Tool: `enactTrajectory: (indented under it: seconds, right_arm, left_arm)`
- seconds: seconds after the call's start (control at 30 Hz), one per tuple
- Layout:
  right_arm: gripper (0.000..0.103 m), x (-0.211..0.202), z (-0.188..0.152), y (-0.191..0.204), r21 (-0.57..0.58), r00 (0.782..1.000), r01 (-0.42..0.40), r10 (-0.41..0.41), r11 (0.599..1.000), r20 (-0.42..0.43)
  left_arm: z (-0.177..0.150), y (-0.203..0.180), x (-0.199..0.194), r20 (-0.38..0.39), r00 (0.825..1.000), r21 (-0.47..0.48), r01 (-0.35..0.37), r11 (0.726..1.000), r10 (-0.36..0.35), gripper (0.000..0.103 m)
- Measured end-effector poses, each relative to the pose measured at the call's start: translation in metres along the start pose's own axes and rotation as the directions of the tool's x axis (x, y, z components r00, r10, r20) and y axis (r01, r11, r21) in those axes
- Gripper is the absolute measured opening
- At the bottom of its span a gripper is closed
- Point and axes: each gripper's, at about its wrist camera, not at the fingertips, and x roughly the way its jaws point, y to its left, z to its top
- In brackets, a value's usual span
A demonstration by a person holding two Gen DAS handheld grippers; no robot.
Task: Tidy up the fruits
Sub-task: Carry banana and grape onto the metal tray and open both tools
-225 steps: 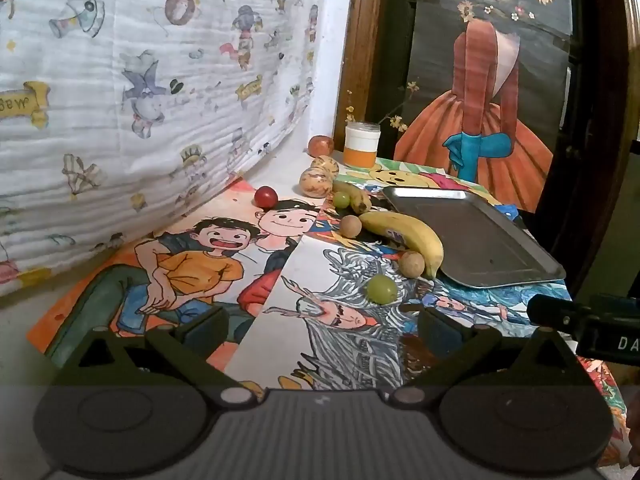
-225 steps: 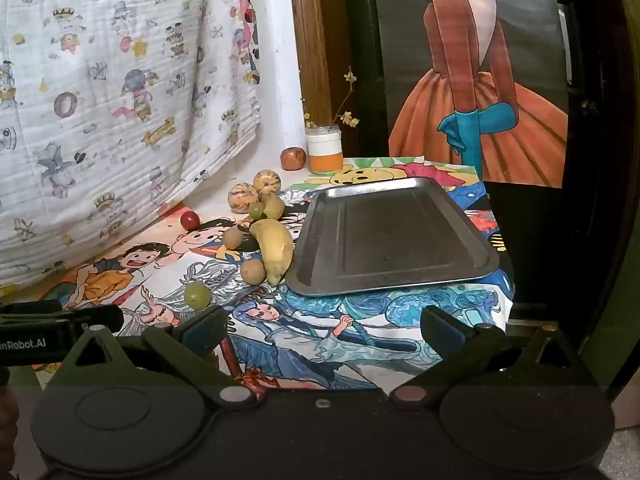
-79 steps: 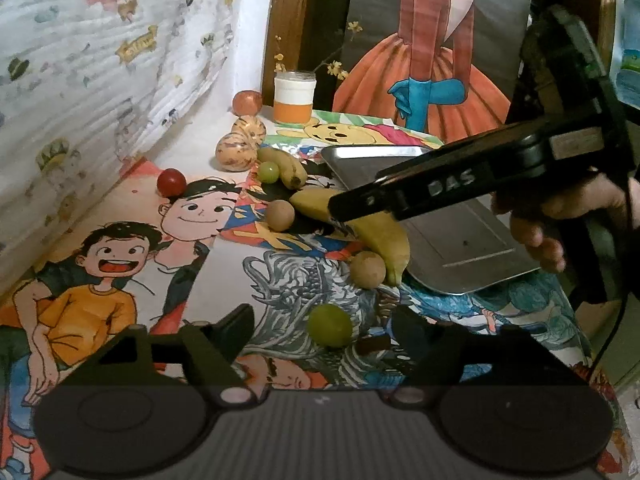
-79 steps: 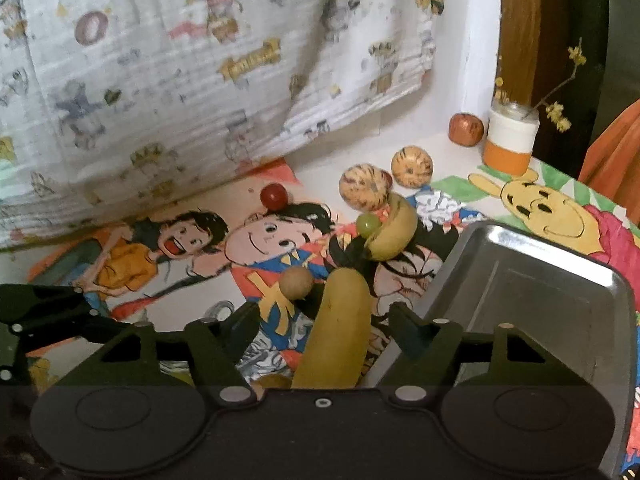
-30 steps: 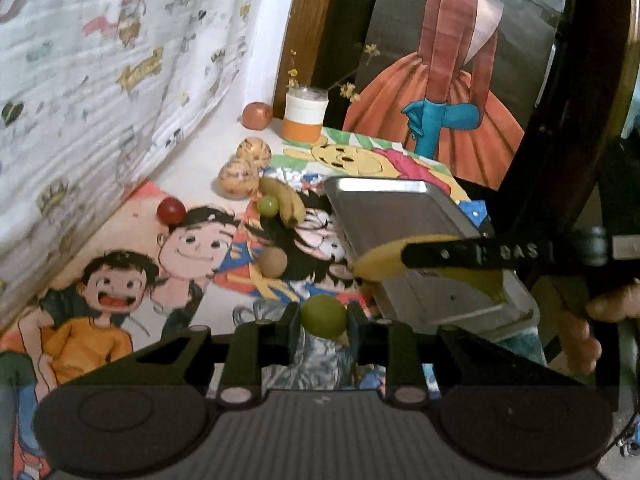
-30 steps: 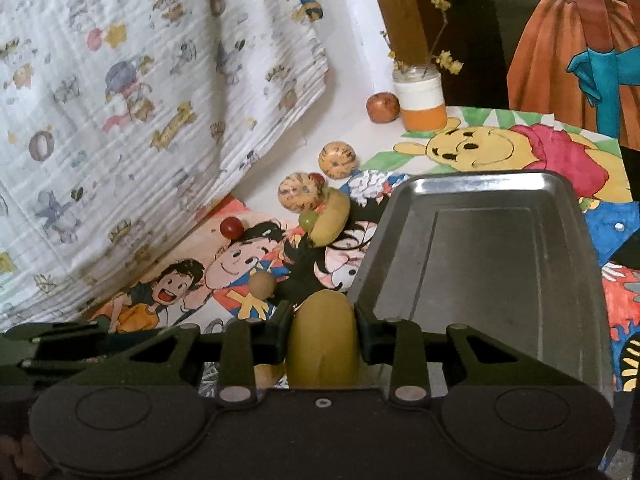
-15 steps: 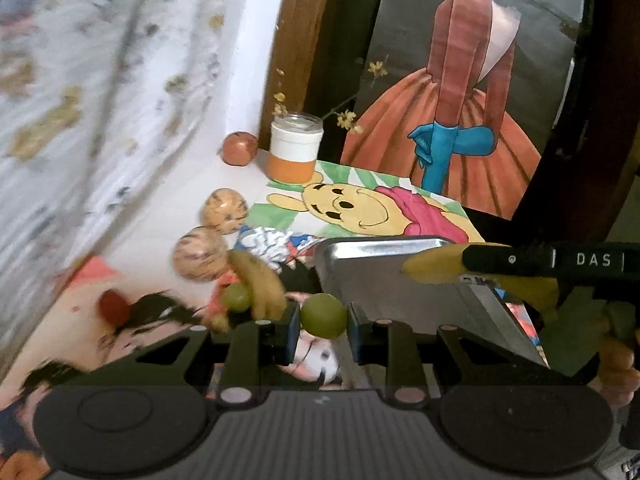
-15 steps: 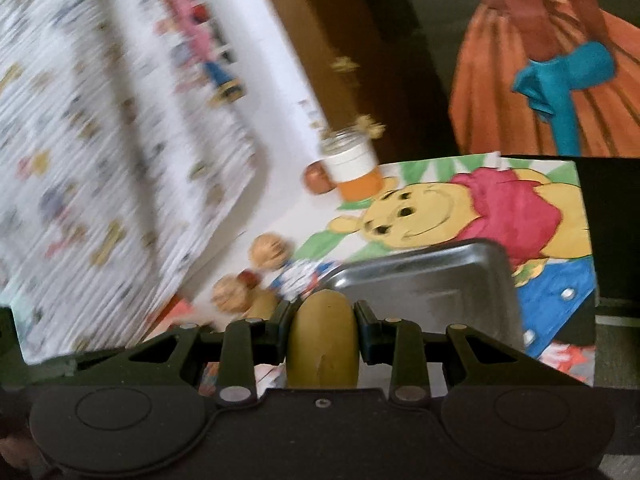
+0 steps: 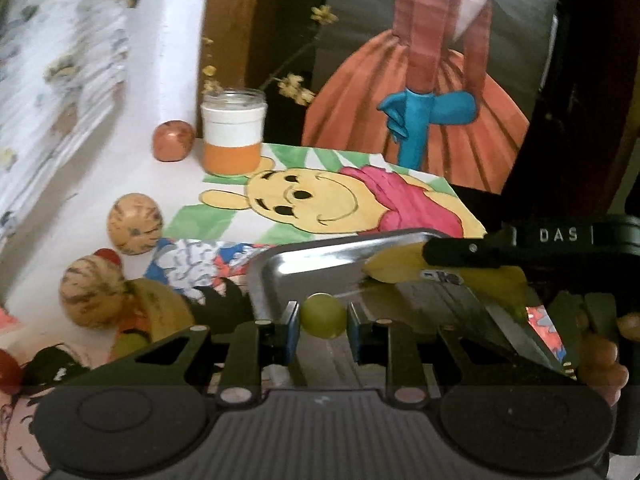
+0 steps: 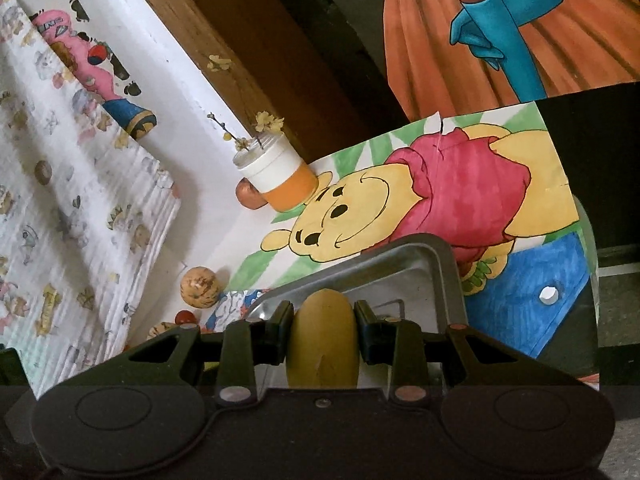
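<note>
My left gripper is shut on a small green fruit, held over the near left part of the metal tray. My right gripper is shut on the big yellow banana. The left wrist view shows that banana hanging over the tray's far right side, under the right gripper's black finger. The right wrist view is rolled, with the tray's rim just beyond the banana.
Left of the tray lie two striped round fruits, a smaller banana, a red berry and a brown-red fruit. A white and orange jar with dry twigs stands at the back. Cartoon drawings cover the table.
Both grippers have carried their fruit forward and slightly down, so they now hang over the tray. The right wrist view has rolled. Both grips are unchanged.
</note>
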Motion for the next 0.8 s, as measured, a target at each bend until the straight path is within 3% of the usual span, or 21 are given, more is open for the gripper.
enactTrajectory:
  seconds: [0.57,0.7,0.8]
  right_arm:
    - [0.036,0.004,-0.021,0.003,-0.024,0.997,0.011,-0.013,1.000,-0.073]
    - [0.040,0.000,-0.020,0.002,-0.024,0.998,0.015,-0.016,1.000,-0.061]
    - [0.044,-0.007,-0.019,0.001,-0.020,0.999,0.022,-0.023,1.000,-0.049]
  left_arm:
    - [-0.014,-0.013,0.012,-0.062,0.998,0.072,-0.003,0.997,0.007,0.028]
    - [-0.014,-0.012,0.009,-0.064,0.998,0.065,-0.004,0.998,0.009,0.038]
    - [-0.013,-0.010,0.001,-0.049,0.999,0.042,0.018,0.999,-0.016,0.056]
